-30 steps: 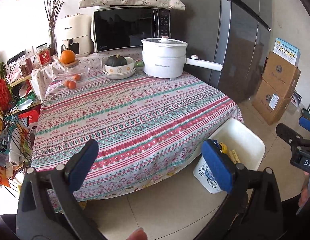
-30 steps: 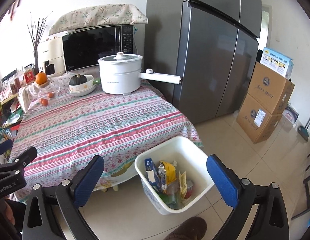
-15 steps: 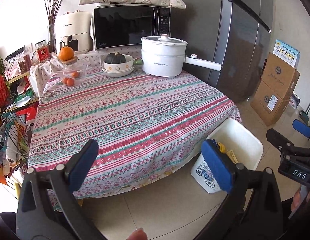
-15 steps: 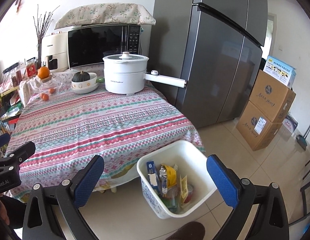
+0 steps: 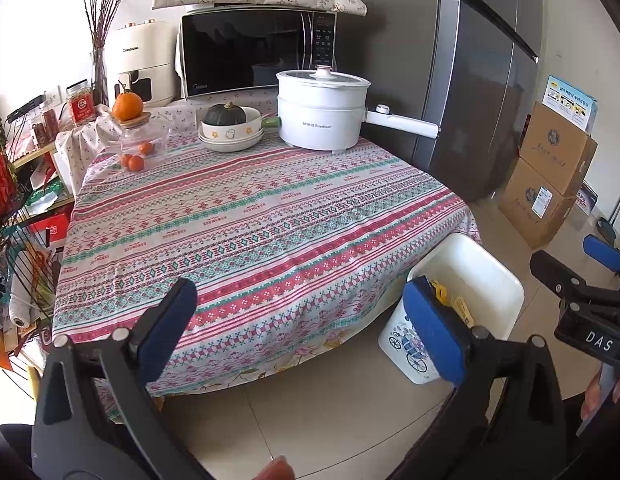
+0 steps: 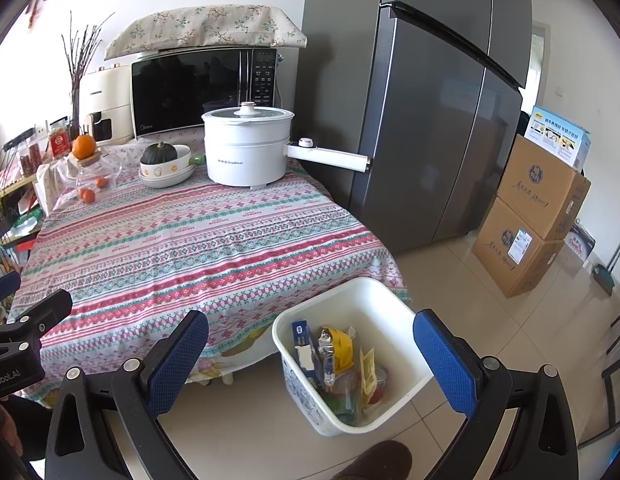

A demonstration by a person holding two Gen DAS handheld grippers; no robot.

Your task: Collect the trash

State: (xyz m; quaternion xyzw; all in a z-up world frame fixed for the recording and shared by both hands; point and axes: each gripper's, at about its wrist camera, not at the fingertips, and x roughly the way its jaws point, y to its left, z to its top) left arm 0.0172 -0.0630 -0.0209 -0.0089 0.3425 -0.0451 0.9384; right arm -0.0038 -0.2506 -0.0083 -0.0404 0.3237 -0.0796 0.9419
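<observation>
Trash bin point(image 6: 398, 344) between right tongs point(image 6: 310, 356)

The tablecloth point(image 6: 197, 240) runs in pink, teal and white geometric bands. The electric pot point(image 6: 247, 148) is white; the fridge point(image 6: 430, 100) dark grey. The waste bin point(image 6: 394, 320) is white with blue bicycle print, holding yellow and blue wrappers point(image 6: 336, 350). The gripper pads point(image 6: 440, 358) are blue, cross-hatched.
</observation>
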